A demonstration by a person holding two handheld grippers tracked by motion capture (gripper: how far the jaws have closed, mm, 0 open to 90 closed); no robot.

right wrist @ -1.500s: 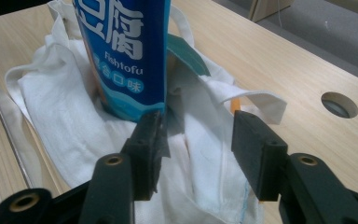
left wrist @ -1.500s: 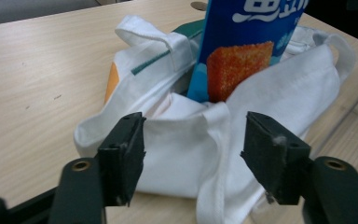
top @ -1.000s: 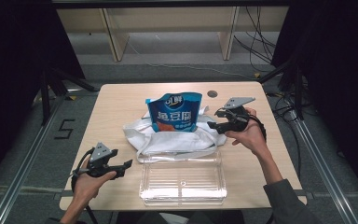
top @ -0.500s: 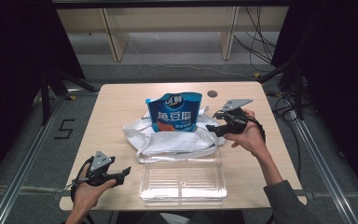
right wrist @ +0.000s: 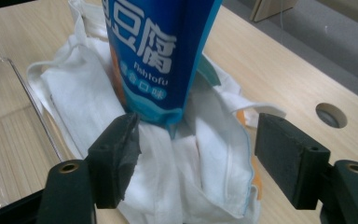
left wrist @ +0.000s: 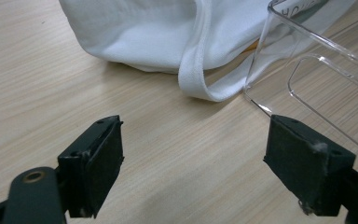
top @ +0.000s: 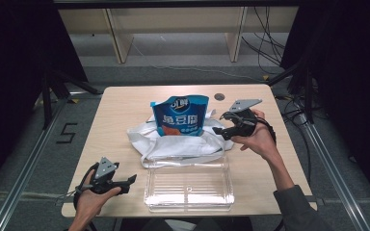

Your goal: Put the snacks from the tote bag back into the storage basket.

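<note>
Snack pouch (top: 179, 115) stands in white bag (top: 180, 143), looks packed. My left gripper (top: 131, 179) and right gripper (top: 218, 123) have just been opening, both empty; clear box (top: 189, 188) untouched.

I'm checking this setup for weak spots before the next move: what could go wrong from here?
The blue snack bag stands upright on the soft white cloth bag; a nudge from the open right gripper might topple it. The cloth's strap lies against the clear tray, so pulling the cloth could drag it.

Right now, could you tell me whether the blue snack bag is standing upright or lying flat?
Upright. The blue snack bag stands on its bottom edge on the white cloth bag, with its torn-open top pointing up; the right gripper view shows its base resting on the cloth.
</note>
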